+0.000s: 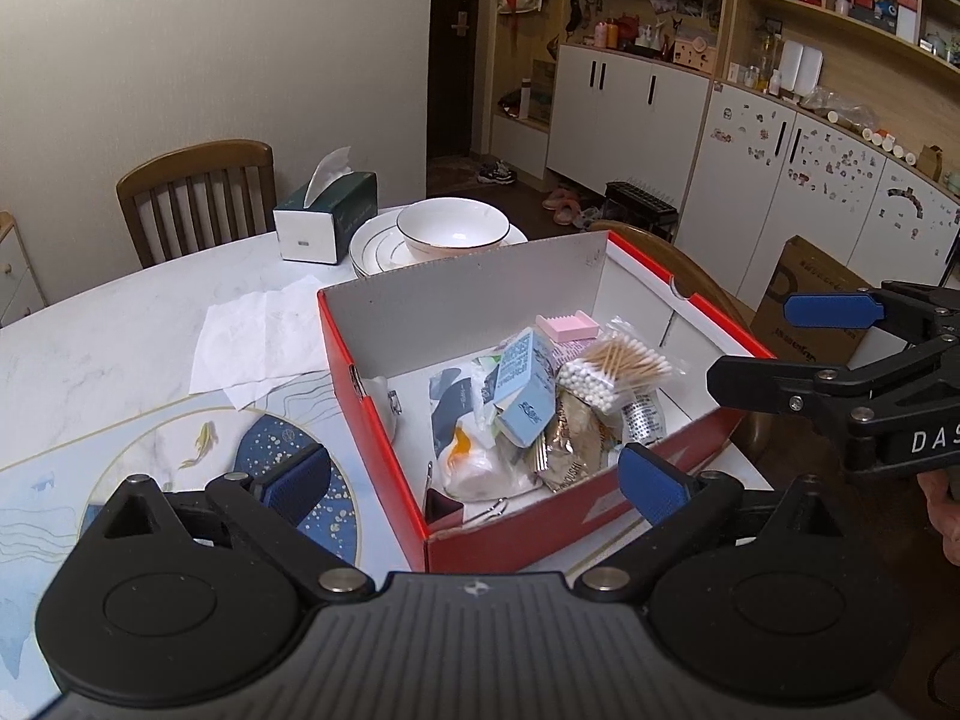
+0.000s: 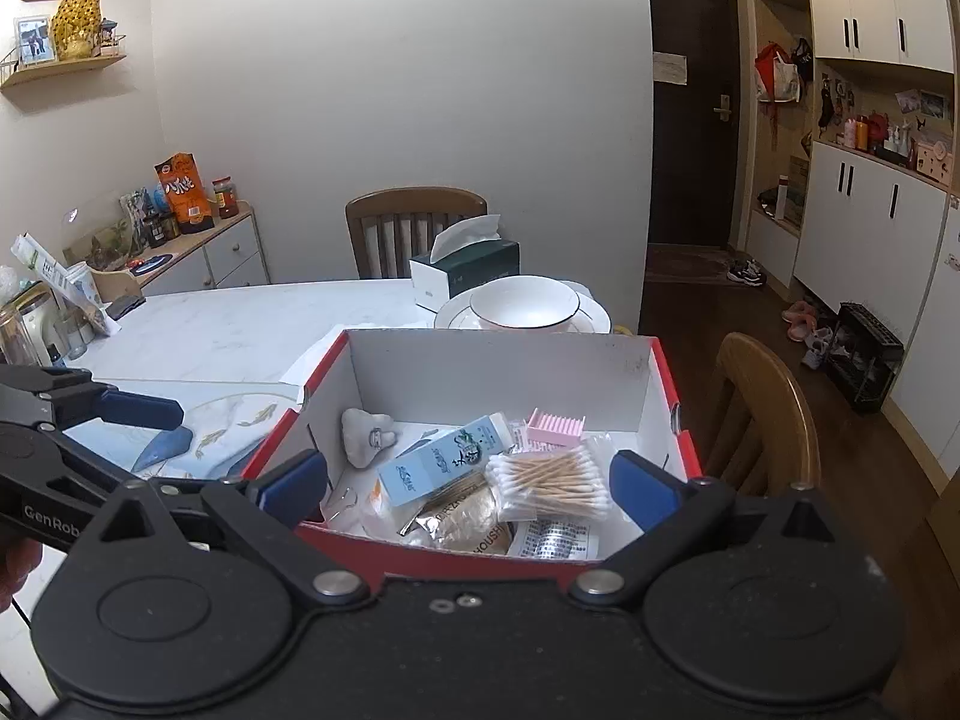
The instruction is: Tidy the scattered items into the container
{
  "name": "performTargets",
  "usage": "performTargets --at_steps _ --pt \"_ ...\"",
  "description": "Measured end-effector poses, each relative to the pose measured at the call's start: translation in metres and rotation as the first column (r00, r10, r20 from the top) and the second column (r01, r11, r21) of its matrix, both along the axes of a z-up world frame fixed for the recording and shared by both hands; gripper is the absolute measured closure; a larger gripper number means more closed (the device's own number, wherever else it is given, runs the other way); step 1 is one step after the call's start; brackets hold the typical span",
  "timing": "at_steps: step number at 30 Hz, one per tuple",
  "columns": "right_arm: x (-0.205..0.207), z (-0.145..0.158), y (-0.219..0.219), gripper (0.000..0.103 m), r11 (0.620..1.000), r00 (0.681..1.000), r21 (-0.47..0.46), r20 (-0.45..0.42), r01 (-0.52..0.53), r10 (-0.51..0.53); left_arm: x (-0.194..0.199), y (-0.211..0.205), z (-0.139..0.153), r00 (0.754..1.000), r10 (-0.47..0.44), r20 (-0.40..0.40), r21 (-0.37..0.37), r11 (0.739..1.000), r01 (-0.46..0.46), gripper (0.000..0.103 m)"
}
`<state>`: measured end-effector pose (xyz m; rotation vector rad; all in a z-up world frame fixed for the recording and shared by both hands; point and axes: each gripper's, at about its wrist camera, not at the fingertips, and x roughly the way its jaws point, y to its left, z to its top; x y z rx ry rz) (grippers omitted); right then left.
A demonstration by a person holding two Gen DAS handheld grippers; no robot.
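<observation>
Basically both grippers empty, jaws spread wide. Left gripper (image 1: 474, 474) hovers over the near-left corner of the red box (image 1: 384, 456); its left pad is over the table mat (image 1: 264, 444), its right pad over the near wall, touching nothing. Right gripper (image 2: 471, 489) hangs at the box's near edge, fingers apart, nothing between them. All the small items sit inside the box: cotton swab bag (image 2: 549, 480), blue carton (image 2: 438, 459), pink comb-like tray (image 2: 555, 426), snack packet (image 2: 468, 525), grey lump (image 2: 366, 435). Loose paper sheet (image 1: 258, 342) lies on the table (image 1: 120, 324) just left of the box. Behind it: tissue box (image 1: 327, 219), bowl (image 1: 453, 231) on plates.
</observation>
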<state>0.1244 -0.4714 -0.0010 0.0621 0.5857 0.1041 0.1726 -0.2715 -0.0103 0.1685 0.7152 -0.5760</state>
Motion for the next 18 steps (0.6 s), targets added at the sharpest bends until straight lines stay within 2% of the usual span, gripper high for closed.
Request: performTargets --at_steps 18 --pt "-0.0095 -0.0034 -0.0008 0.002 0.999 0.999 -0.007 -0.016 0.041 -0.041 -0.0105 -0.0025 -0.0037 1.000 -0.009 0.008 0.011 1.000 0.009 0.001"
